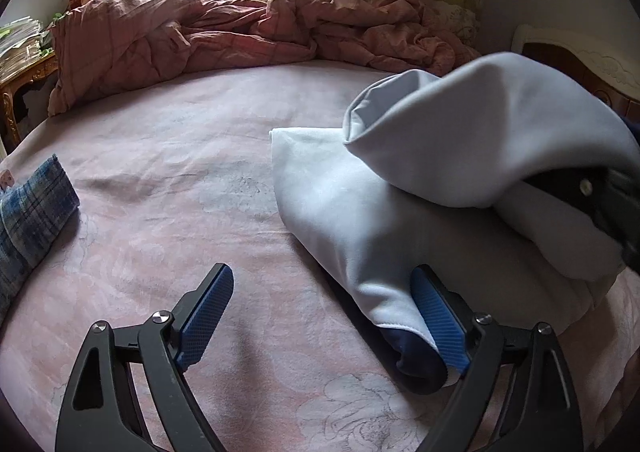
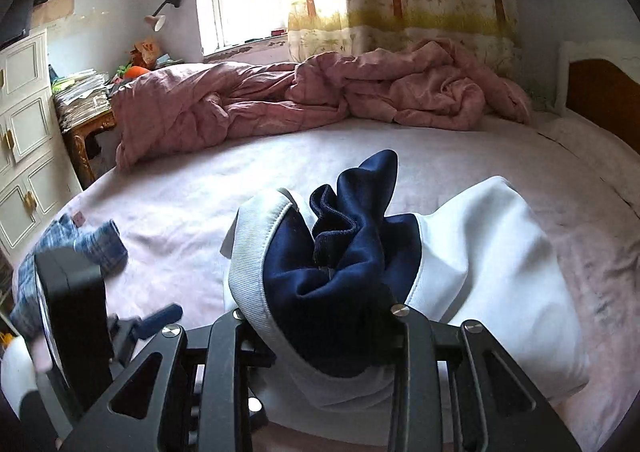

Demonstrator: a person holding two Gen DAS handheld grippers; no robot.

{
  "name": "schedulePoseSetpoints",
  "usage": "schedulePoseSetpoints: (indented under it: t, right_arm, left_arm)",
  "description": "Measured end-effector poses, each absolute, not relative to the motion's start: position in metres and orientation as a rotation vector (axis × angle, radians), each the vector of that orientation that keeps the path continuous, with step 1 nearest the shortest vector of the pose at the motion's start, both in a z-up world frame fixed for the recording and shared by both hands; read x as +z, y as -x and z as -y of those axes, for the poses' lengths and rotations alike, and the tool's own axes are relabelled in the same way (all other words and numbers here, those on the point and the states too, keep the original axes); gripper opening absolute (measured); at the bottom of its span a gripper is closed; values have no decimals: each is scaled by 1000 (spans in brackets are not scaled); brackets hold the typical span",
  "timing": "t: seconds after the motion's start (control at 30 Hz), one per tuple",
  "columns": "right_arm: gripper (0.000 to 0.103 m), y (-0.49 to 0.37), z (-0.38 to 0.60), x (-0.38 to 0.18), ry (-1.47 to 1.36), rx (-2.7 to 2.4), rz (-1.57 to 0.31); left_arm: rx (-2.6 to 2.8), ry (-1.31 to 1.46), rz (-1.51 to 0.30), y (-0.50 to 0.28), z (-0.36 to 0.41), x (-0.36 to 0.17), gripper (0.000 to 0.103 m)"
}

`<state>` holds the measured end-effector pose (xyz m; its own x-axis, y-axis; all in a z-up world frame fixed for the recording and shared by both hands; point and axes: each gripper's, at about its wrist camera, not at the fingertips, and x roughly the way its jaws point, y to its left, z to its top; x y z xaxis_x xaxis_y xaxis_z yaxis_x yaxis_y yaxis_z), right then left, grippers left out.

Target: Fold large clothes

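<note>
A light grey-white garment (image 1: pixel 340 204) with a navy lining lies partly folded on the pink bed sheet (image 1: pixel 180 172). My left gripper (image 1: pixel 324 316) stands open low over the sheet. Its right finger (image 1: pixel 440 324) rests against the garment's near corner, where the navy shows, and its left finger is over bare sheet. My right gripper (image 1: pixel 560 188) comes in from the right, shut on a raised fold that arches over the lower layer. In the right wrist view the right gripper (image 2: pixel 320 304) clamps a bunch of navy and white cloth (image 2: pixel 352 252) that hides its fingertips.
A crumpled pink quilt (image 1: pixel 240 28) fills the far side of the bed under the window. A blue plaid garment (image 1: pixel 32 212) lies at the left edge. A wooden headboard (image 1: pixel 580 64) is at the right. A paper-stacked side table (image 2: pixel 84 100) and white drawers (image 2: pixel 24 112) stand left.
</note>
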<state>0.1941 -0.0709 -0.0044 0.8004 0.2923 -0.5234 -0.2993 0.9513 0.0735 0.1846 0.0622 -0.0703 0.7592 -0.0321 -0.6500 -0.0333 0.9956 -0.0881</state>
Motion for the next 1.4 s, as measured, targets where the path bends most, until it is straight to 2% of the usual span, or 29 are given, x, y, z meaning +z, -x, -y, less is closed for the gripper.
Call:
schedulePoseSetpoints:
  t: [0.2, 0.47, 0.53, 0.6, 0.67, 0.87, 0.97, 1.07, 1.27, 1.4]
  right_arm:
    - [35, -189, 89, -5, 3, 329, -563]
    - [40, -187, 90, -6, 123, 319, -582]
    - [46, -185, 83, -9, 187, 289, -586]
    - [69, -182, 75, -11, 268, 242, -568]
    - [79, -179, 74, -12, 291, 195, -548]
    - [80, -173, 102, -3, 153, 274, -589]
    - [87, -161, 120, 6, 83, 370, -586]
    - [87, -148, 143, 18, 9, 419, -558]
    - [87, -149, 213, 37, -72, 195, -507]
    - [87, -169, 264, 22, -91, 49, -571]
  left_arm:
    - [4, 120, -716, -186, -68, -72, 97]
    - [7, 119, -709, -184, -68, -72, 97]
    - [3, 122, -708, -183, -68, -72, 97]
    - [2, 130, -712, -183, -69, -72, 98]
    - [4, 137, -717, -184, -69, -72, 99]
    - [10, 131, -714, -183, -70, -72, 99]
    - [13, 124, -712, -183, -70, -72, 99]
    - [7, 135, -687, -178, -70, -68, 99]
    - [-221, 291, -472, -130, -85, -24, 101]
    - [-335, 326, -467, -127, -75, -6, 103]
